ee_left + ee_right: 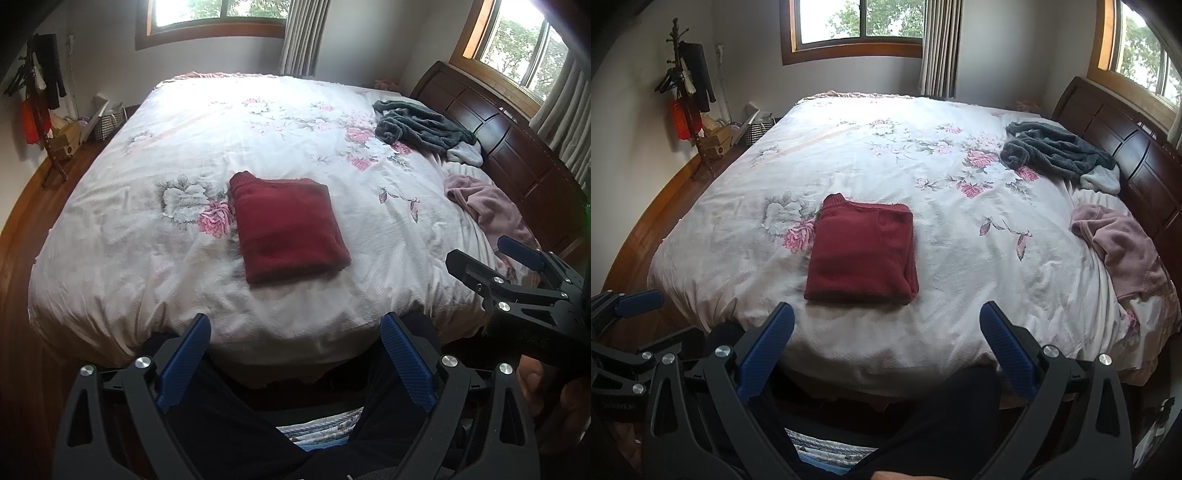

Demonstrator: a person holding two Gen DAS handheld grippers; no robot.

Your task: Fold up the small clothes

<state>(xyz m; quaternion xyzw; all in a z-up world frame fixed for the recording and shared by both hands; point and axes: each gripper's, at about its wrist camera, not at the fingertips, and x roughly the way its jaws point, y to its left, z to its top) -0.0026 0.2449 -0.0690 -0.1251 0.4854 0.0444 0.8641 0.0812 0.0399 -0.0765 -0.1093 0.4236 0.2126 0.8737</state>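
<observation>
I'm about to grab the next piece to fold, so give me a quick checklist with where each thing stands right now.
1. Red sweater folded into a neat rectangle: ok.
2. Left gripper open and empty: ok.
3. Right gripper open and empty: ok.
4. Unfolded clothes waiting: ok, a pink garment and a grey fleece garment lie crumpled near the headboard.
5. Folding room on the floral duvet: ok, bare to the sweater's right.
6. Pink garment free of the bedding: cannot tell.

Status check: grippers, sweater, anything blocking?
Left gripper open, empty. Right gripper open, empty. Red sweater folded on the bed. Nothing in the way.
</observation>
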